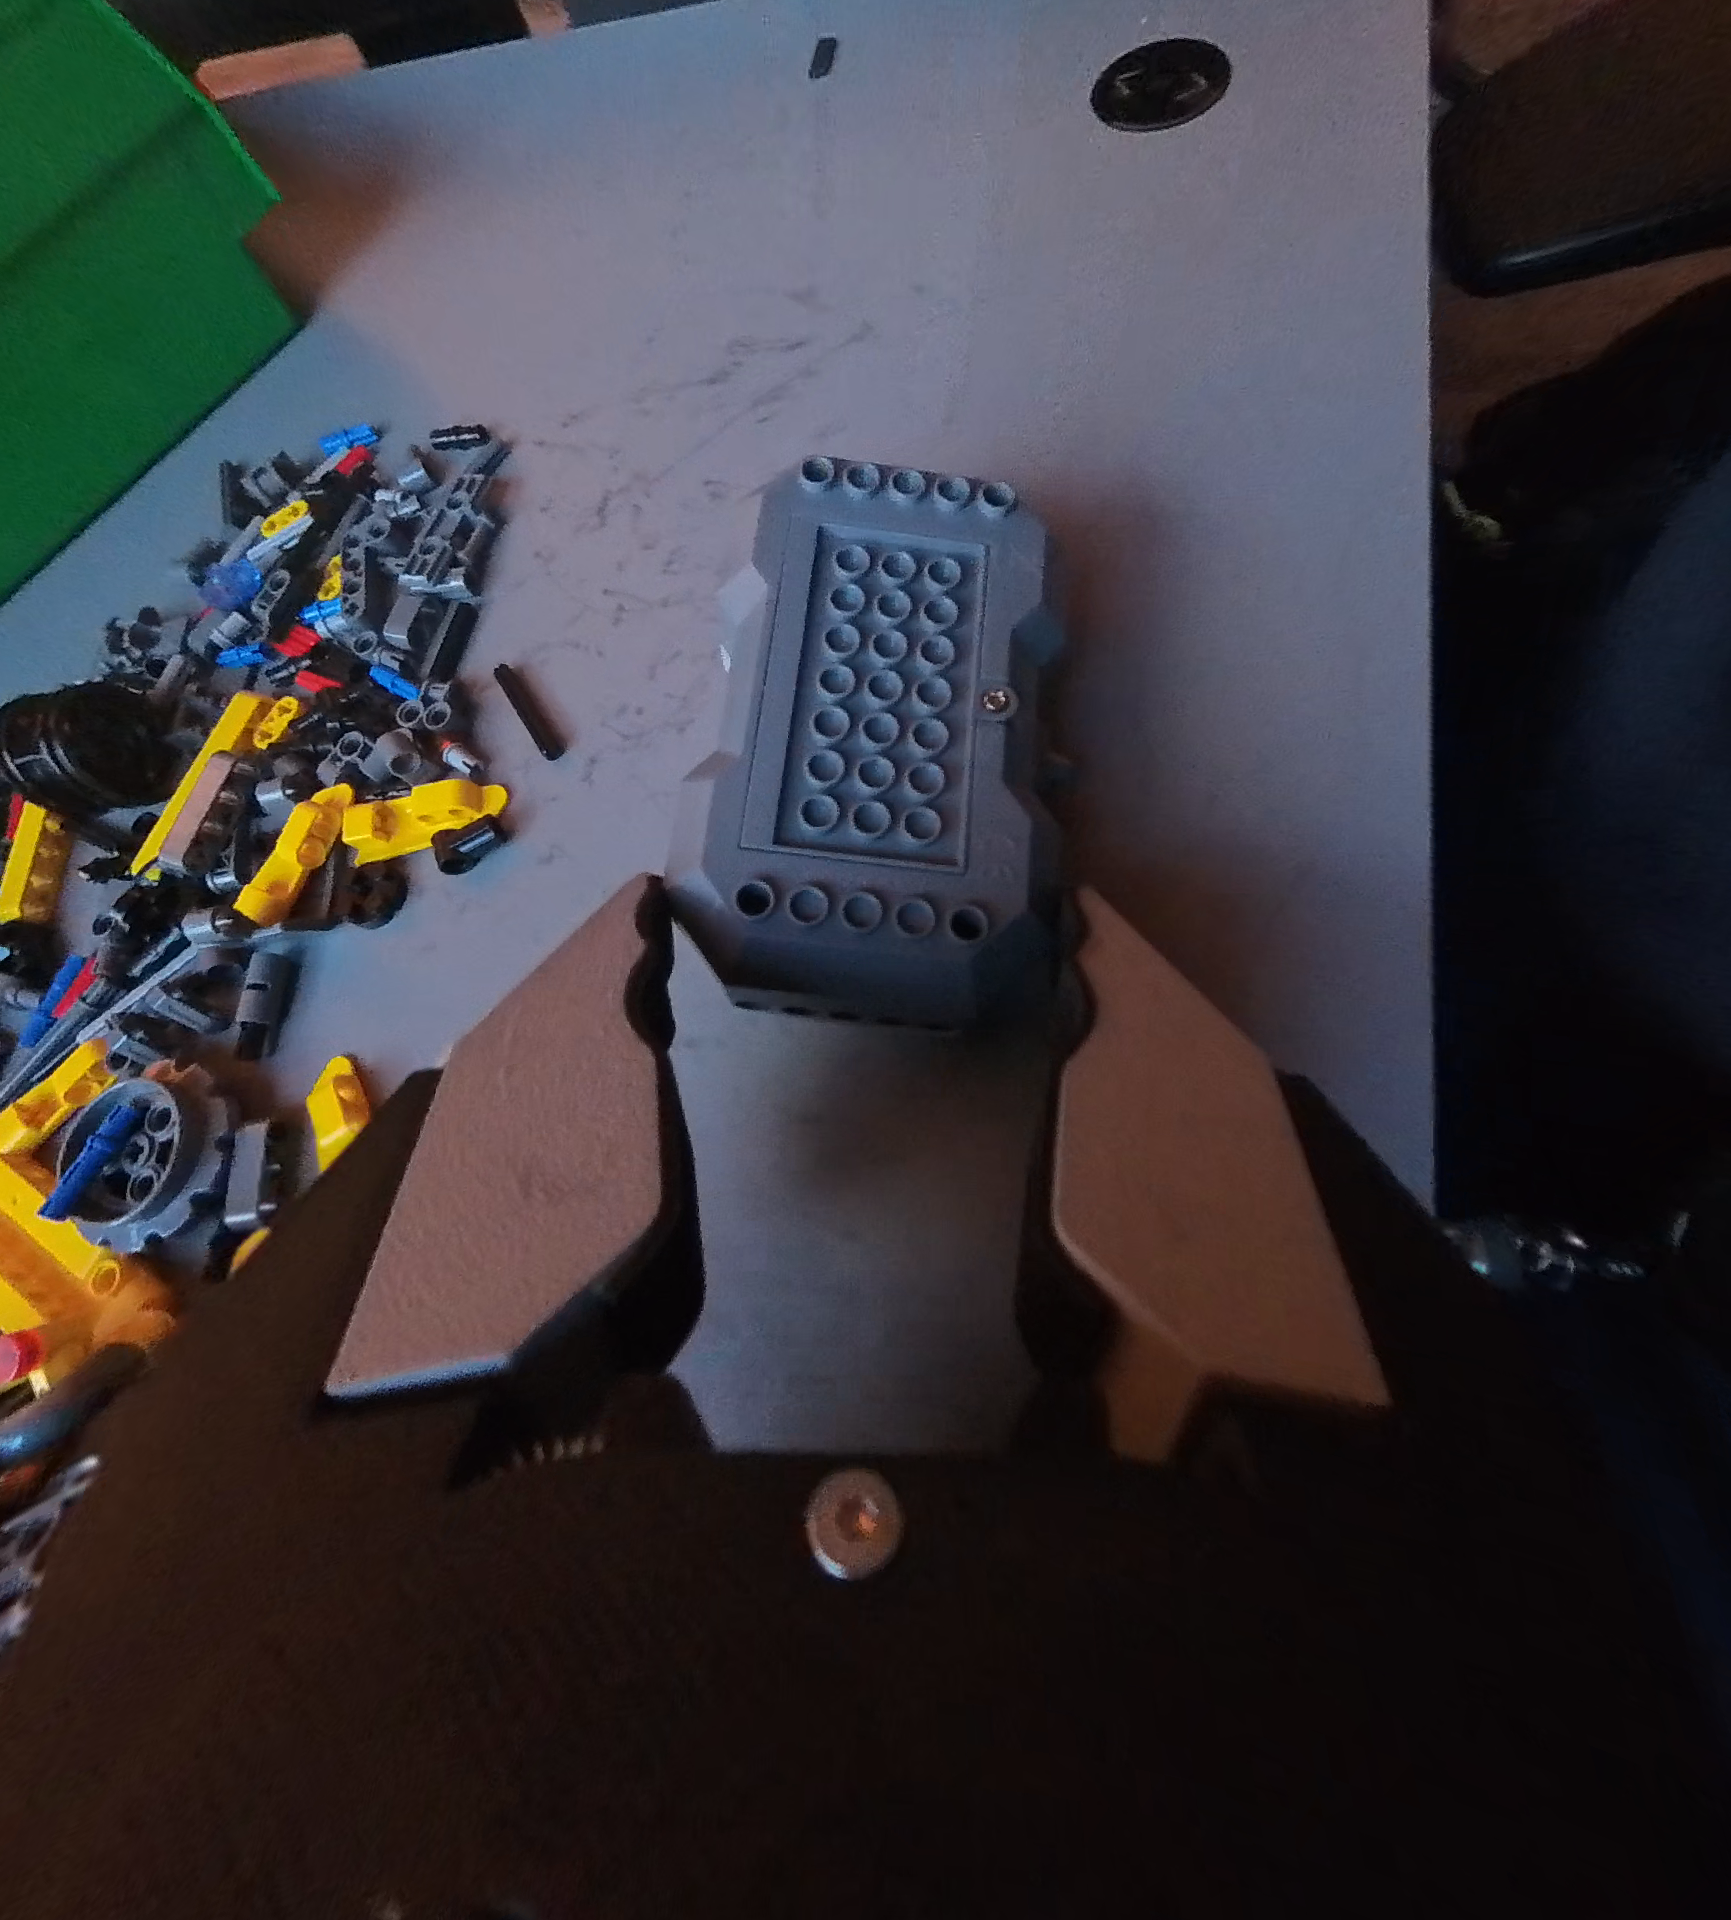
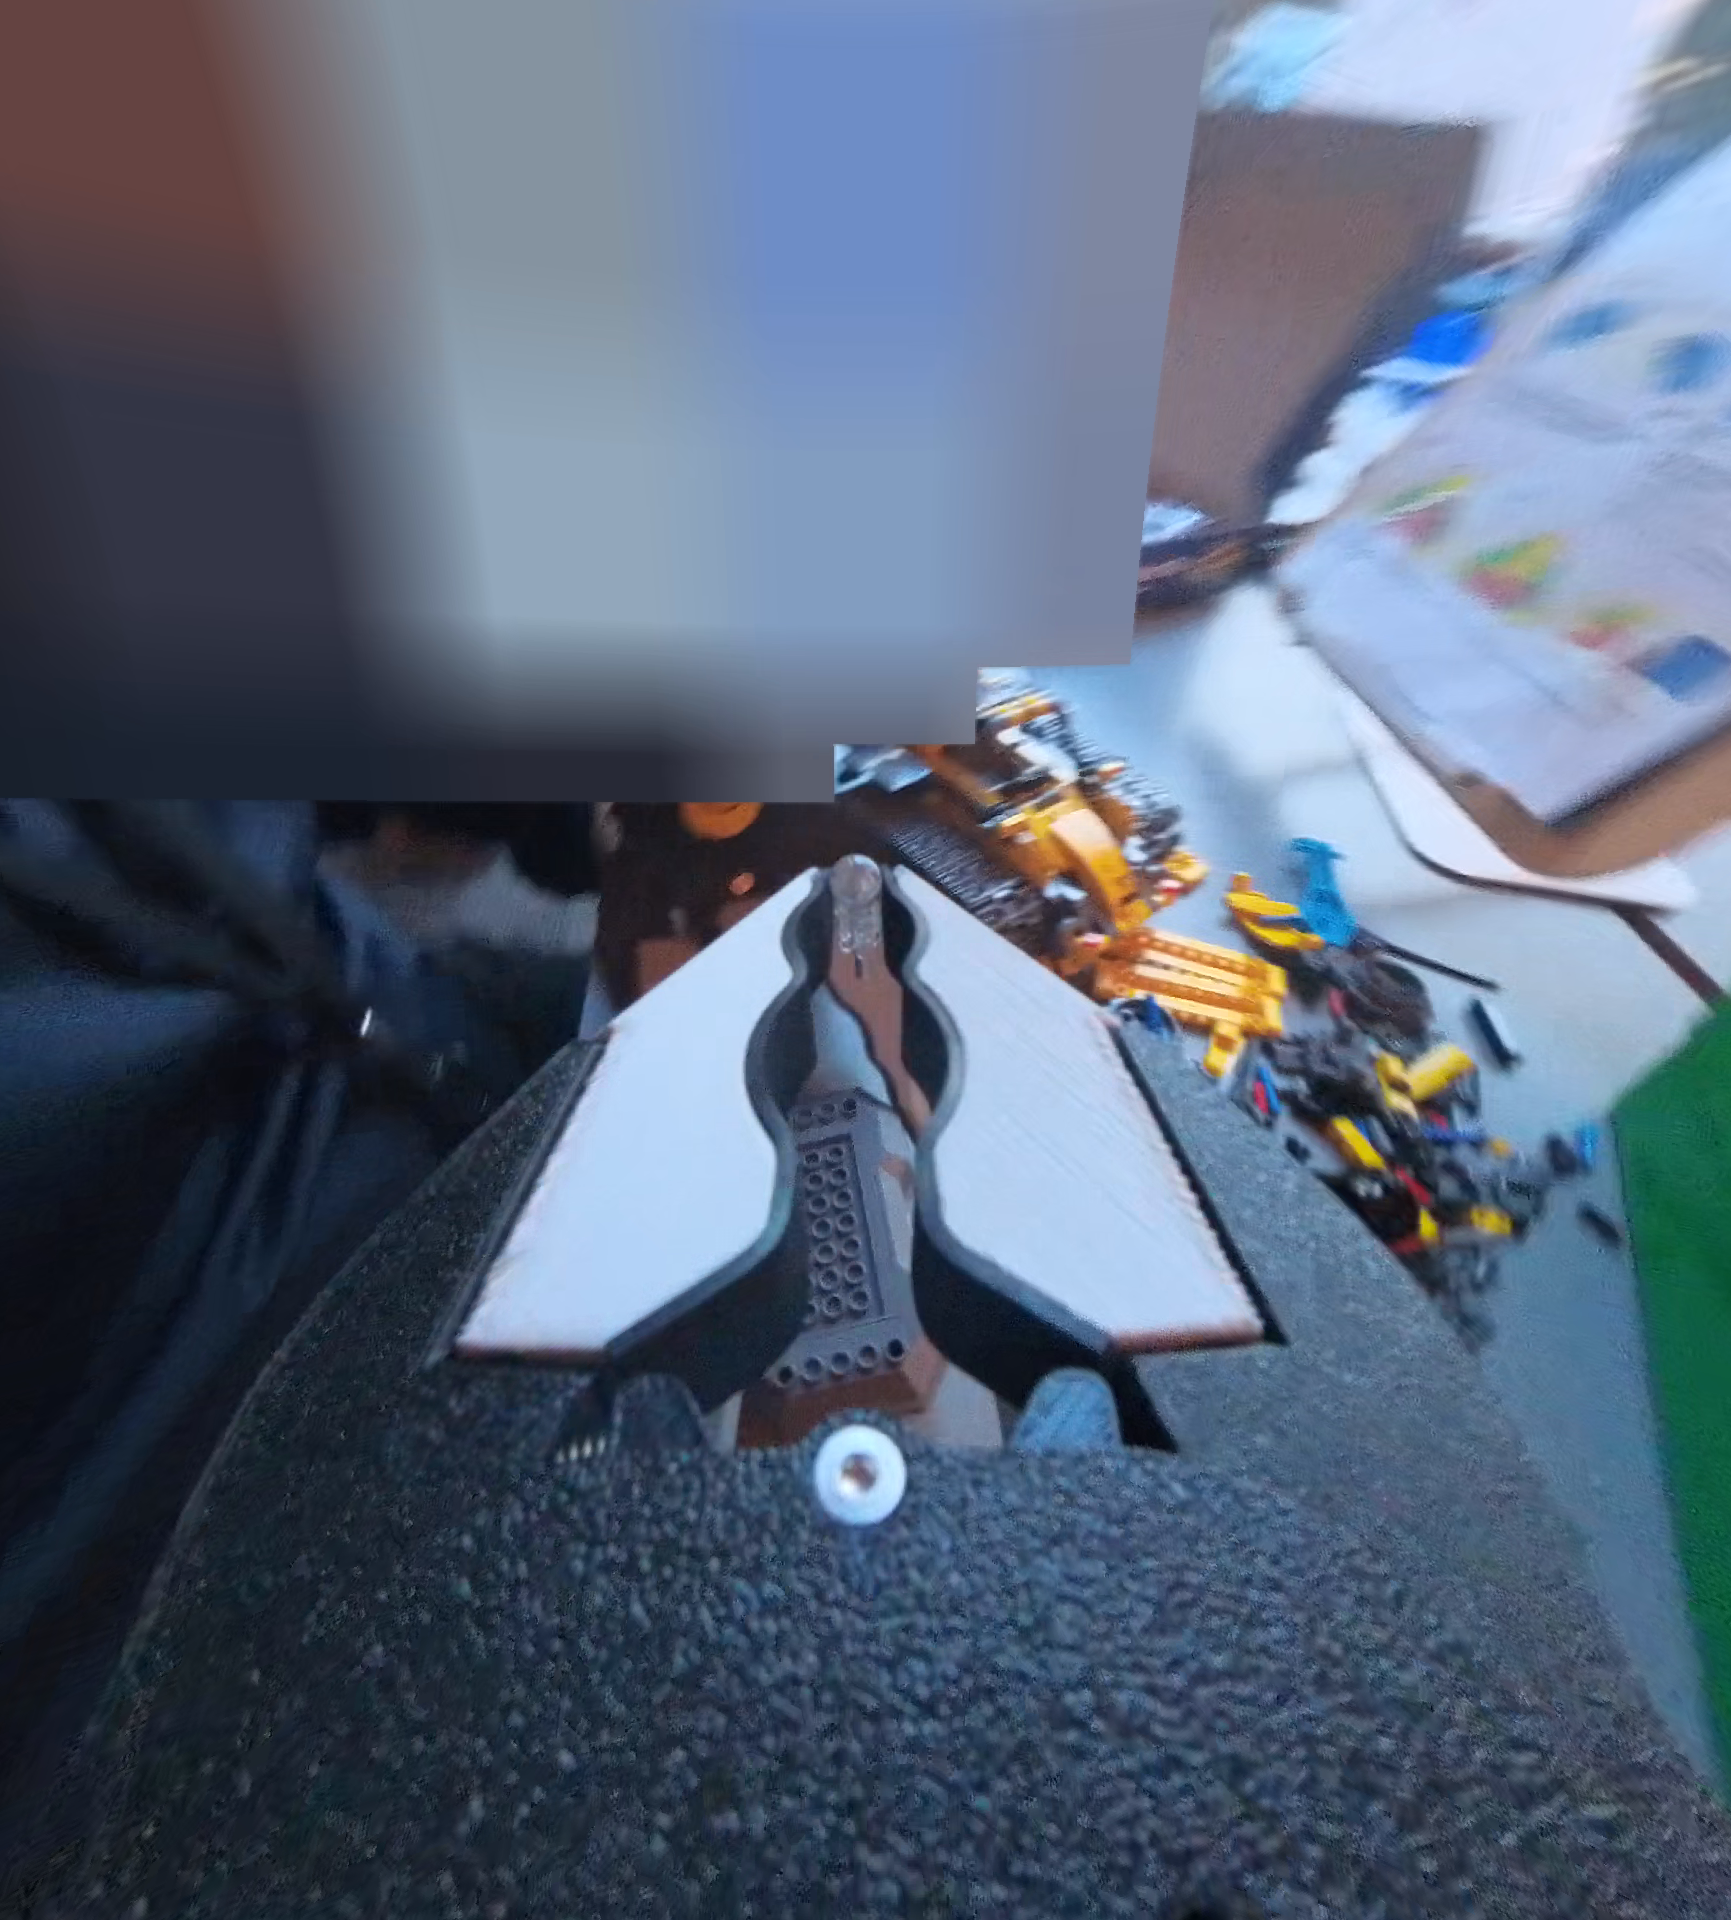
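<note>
Left wrist view: the left gripper (image 1: 866,925) clamps the near end of a grey studded battery box (image 1: 876,727) above the grey table (image 1: 944,260), beside a pile of loose bricks (image 1: 248,748). The right gripper (image 2: 856,883), fingers nearly together, pinches a small clear pin (image 2: 855,904).

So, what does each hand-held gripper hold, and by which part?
Left hand-held gripper: grey studded block, near end. Right hand-held gripper: small clear piece, part unclear.
</note>
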